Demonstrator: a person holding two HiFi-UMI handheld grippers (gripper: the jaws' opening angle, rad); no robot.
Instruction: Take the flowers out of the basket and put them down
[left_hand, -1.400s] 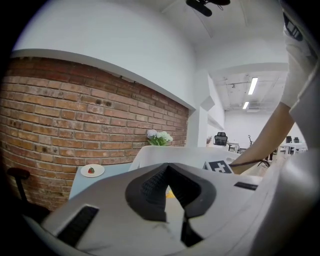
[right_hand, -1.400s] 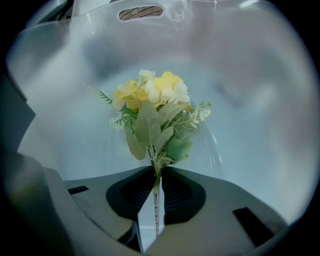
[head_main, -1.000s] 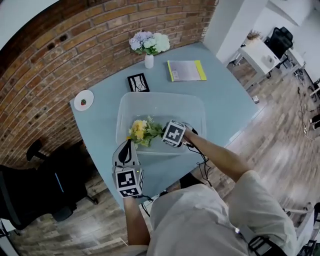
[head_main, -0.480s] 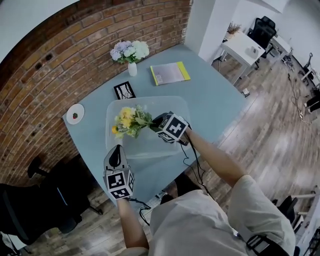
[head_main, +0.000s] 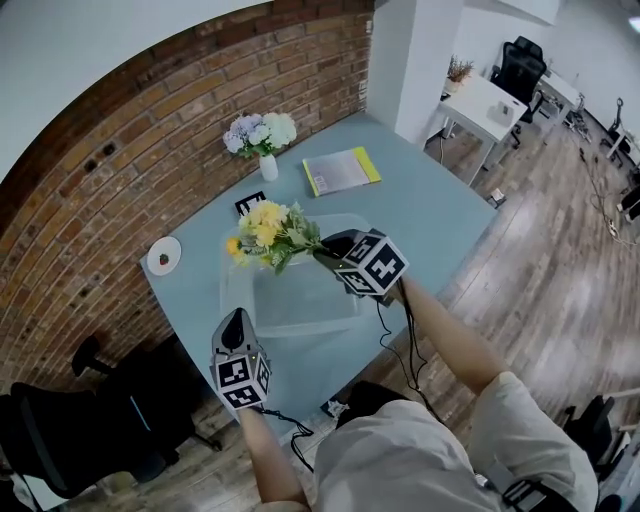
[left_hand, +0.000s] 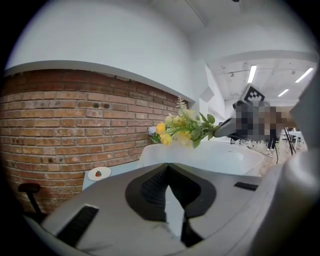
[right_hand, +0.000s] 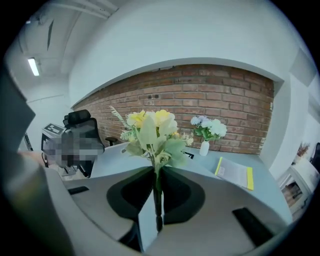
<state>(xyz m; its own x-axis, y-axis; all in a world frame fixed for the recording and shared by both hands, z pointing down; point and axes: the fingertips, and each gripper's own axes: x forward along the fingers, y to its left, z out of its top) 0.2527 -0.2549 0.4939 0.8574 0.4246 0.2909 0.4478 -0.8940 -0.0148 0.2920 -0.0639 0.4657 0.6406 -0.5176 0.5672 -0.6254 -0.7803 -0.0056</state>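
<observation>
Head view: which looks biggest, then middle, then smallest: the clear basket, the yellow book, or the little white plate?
1. clear basket
2. yellow book
3. little white plate
All three sit on the same table, so nearness hardly changes this.

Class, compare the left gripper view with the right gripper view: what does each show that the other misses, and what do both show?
Only the left gripper view: the small plate with a strawberry, and the right hand-held gripper seen from outside. Only the right gripper view: the yellow-edged booklet, and the flower stem clamped between that gripper's jaws. Both: the yellow flowers and the brick wall.
</observation>
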